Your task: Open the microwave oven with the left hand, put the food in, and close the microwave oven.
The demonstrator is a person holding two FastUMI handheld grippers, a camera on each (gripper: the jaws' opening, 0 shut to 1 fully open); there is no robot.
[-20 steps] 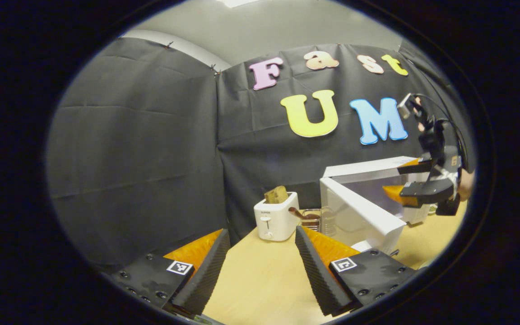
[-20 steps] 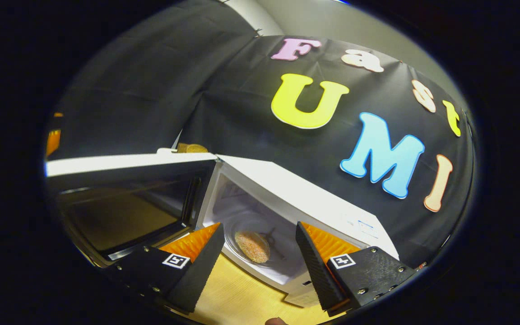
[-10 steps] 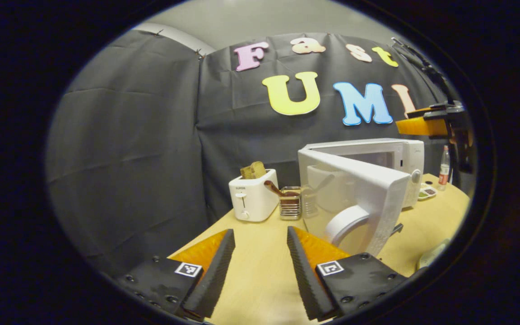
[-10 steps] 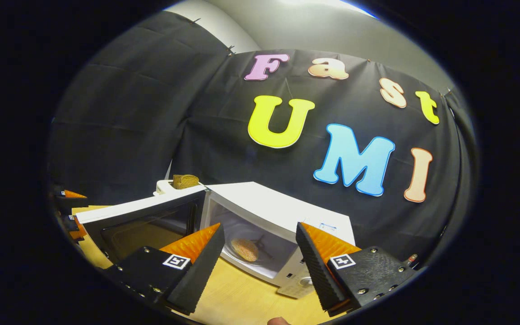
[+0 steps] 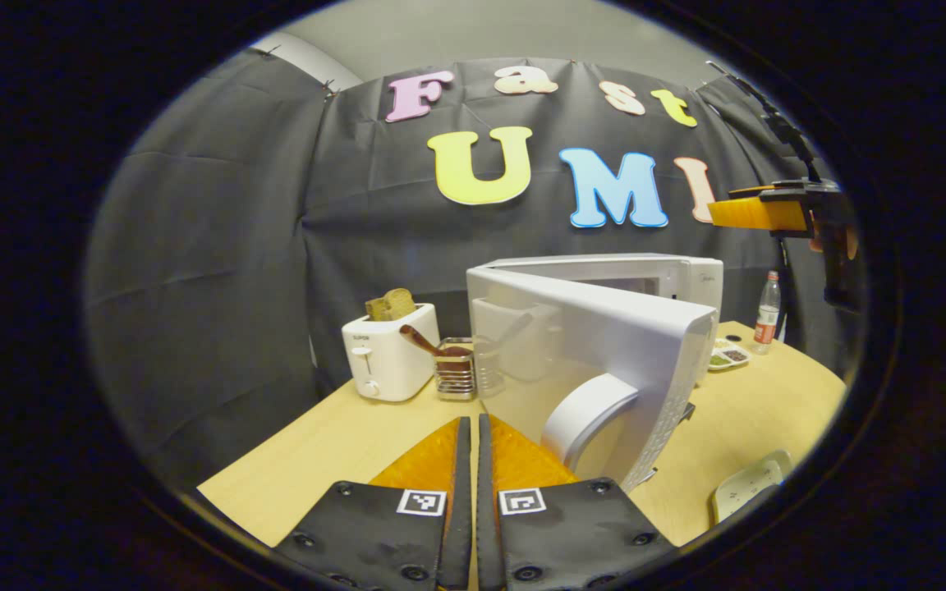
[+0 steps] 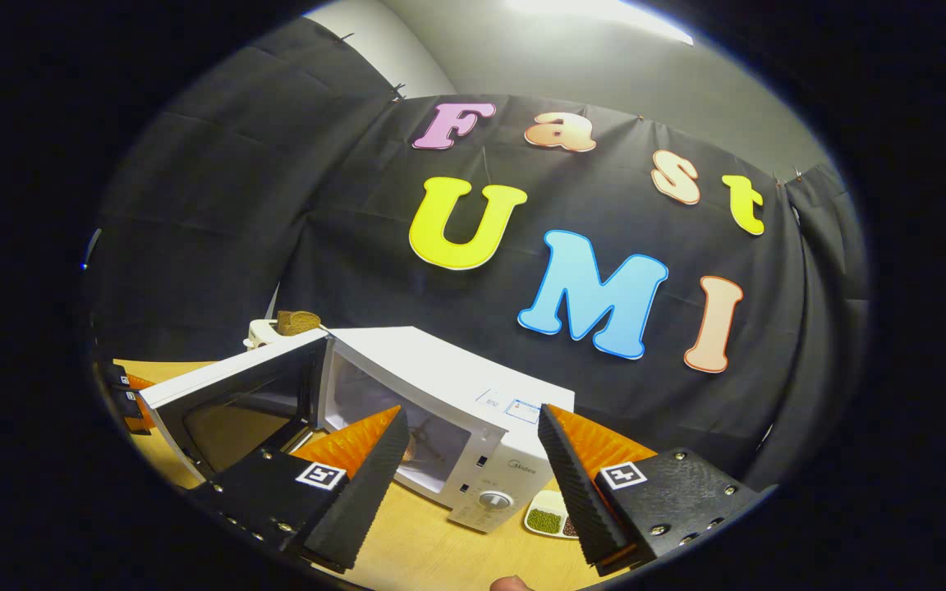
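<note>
The white microwave [image 5: 654,275] stands on the wooden table [image 5: 342,443] with its door [image 5: 604,345] swung partway open. The curved handle [image 5: 584,410] faces my left gripper [image 5: 467,447], which is shut on nothing just short of the door's outer face. In the right gripper view the microwave [image 6: 448,394] shows its cavity behind the open door [image 6: 227,394]. A brown bit of the food [image 6: 411,444] peeks from behind one finger. My right gripper [image 6: 470,423] is open and empty, held back above the microwave, also seen high up as the right gripper [image 5: 760,212].
A white toaster [image 5: 387,361] with bread and a wire utensil holder [image 5: 454,369] stand left of the microwave. A bottle [image 5: 764,316] and a small dish [image 5: 726,357] sit to its right, the dish [image 6: 551,519] near the control knob. A white object [image 5: 748,492] lies at the table's near edge.
My left gripper has shut and come up to the door's outer face. My right gripper has drawn back and up out of the microwave, leaving the food inside.
</note>
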